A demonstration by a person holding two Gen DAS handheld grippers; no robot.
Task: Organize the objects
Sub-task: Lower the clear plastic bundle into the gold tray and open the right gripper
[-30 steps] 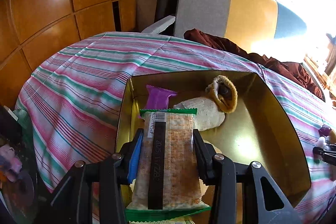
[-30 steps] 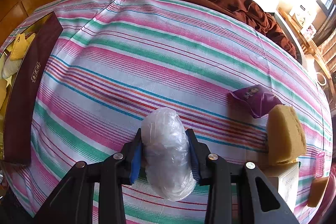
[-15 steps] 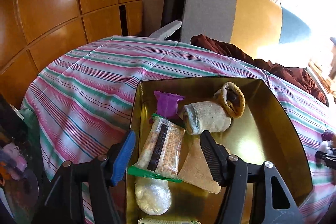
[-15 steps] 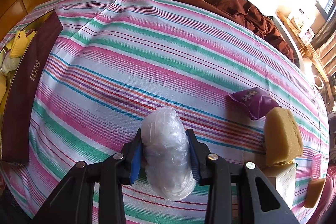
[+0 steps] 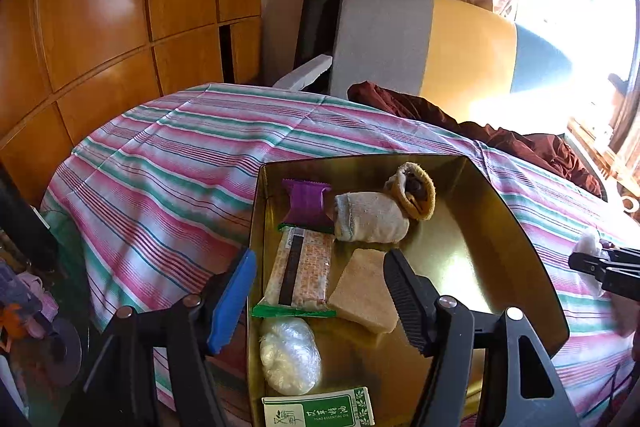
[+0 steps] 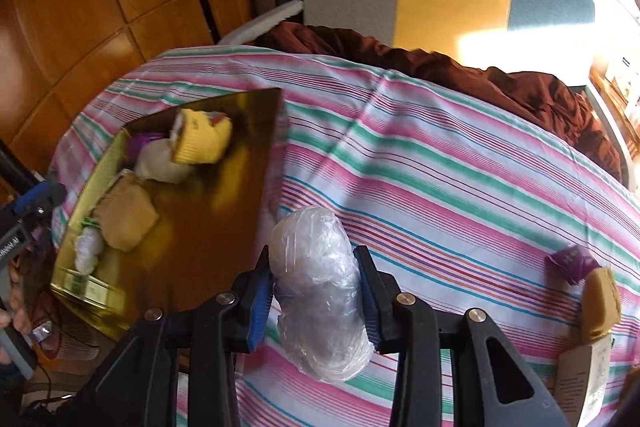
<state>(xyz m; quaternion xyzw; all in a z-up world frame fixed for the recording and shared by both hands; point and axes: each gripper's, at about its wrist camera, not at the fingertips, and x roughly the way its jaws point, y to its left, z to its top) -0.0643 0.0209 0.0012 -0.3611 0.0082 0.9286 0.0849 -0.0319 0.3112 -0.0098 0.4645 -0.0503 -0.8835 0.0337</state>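
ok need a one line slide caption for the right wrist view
Right gripper carries a plastic-wrapped bundle toward the gold box on the striped cloth.

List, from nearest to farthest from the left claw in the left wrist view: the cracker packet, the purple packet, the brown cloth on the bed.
1. cracker packet: in the gold tray, between the open fingers of the left claw, untouched.
2. purple packet: deeper in the tray, just beyond the cracker packet.
3. brown cloth: outside the tray, at the far edge of the striped bed.
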